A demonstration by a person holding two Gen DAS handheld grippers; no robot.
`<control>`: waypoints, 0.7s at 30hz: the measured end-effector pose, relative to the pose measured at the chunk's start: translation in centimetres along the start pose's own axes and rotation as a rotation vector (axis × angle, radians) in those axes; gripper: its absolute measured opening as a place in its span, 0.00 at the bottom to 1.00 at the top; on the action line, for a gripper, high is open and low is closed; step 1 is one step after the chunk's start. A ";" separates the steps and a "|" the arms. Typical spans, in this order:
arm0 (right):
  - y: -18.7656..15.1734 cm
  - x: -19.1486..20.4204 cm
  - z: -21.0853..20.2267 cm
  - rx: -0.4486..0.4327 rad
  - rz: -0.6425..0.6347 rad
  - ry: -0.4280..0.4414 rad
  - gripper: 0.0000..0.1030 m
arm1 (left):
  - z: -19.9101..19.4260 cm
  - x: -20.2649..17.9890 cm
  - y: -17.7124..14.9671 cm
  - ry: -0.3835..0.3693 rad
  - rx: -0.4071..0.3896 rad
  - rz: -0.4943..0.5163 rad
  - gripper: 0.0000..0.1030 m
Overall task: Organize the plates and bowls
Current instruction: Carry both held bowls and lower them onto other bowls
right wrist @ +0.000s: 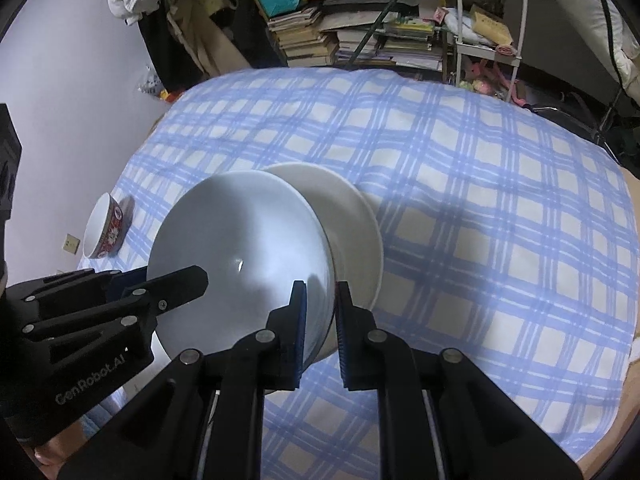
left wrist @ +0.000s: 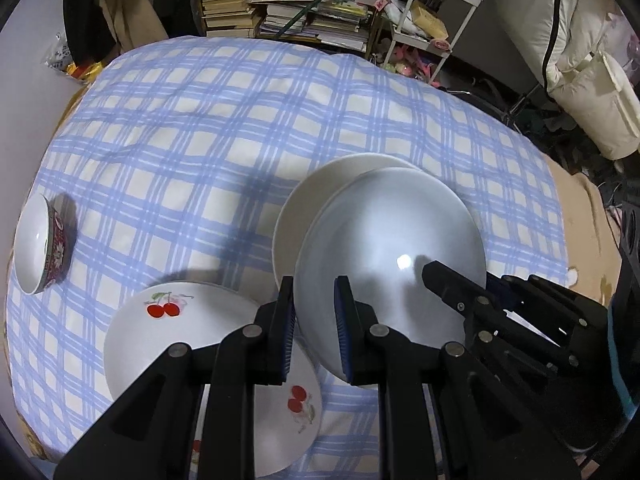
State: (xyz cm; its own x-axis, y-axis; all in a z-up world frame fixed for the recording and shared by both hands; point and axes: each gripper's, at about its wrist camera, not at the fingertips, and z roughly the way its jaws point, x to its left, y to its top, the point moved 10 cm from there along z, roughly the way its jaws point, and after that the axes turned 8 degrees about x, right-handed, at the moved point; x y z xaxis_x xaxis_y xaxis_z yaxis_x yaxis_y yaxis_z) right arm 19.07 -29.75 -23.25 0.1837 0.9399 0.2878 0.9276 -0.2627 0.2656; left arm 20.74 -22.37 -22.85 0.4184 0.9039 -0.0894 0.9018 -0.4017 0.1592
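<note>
Held in mid-air over the blue checked cloth [left wrist: 192, 128]: a large white bowl [left wrist: 390, 248], empty, tilted, its rim partly overlapping a cream plate [left wrist: 316, 196] at its 11 o'clock in the left wrist view. Lying flat on the cloth at 7 o'clock of the bowl: a cherry-print plate [left wrist: 160, 344], nothing on it. Far off at 9 o'clock, near the cloth's edge: a small red-patterned bowl [left wrist: 48, 240], also empty.

Pinching the white bowl's near rim, one pad inside and one outside: left gripper [left wrist: 316, 320], jaws drawn close on the wall. Clamped likewise on the opposite rim: right gripper [right wrist: 320, 316], narrow gap filled by the bowl's edge. Behind the table at 12 o'clock: a bookshelf [right wrist: 360, 36] stacked with books.
</note>
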 end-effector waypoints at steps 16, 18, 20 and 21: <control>0.4 0.6 1.8 0.009 -0.094 -0.104 0.15 | 1.7 1.2 0.6 0.006 0.019 -0.035 0.17; 0.5 0.6 2.0 0.005 -0.102 -0.113 0.15 | 1.8 1.1 0.5 0.022 0.015 -0.022 0.17; 0.7 0.7 2.1 -0.006 -0.115 -0.121 0.15 | 1.9 1.2 0.6 0.035 0.011 -0.015 0.17; 0.8 0.8 2.1 -0.010 -0.121 -0.123 0.15 | 2.0 1.3 0.6 0.036 0.010 -0.018 0.17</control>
State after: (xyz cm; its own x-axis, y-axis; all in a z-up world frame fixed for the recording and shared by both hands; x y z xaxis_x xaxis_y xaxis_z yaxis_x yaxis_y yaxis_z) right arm 20.66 -28.74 -24.79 0.1098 0.9843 0.1383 0.9422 -0.1474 0.3010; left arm 22.03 -21.74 -24.79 0.3978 0.9157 -0.0563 0.9104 -0.3864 0.1482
